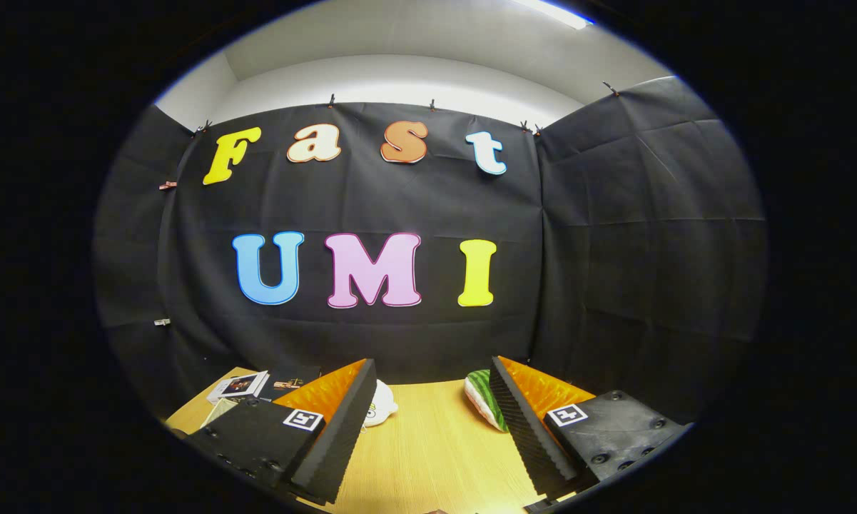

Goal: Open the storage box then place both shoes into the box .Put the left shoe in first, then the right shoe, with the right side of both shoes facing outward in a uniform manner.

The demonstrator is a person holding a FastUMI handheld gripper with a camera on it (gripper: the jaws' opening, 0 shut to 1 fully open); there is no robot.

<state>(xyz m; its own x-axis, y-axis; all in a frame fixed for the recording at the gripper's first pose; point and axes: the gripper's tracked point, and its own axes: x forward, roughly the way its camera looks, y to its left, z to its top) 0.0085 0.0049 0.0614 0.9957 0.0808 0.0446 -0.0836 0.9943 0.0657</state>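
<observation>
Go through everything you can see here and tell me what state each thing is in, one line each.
gripper: open, fingers spread wide, nothing between them.
white shoe: on the table beside one finger, partly hidden.
watermelon-pattern shoe: on the table against the other finger, partly hidden.
booklets: lying flat, closed, at the table's far corner.
table: bare wood between the fingers.
</observation>
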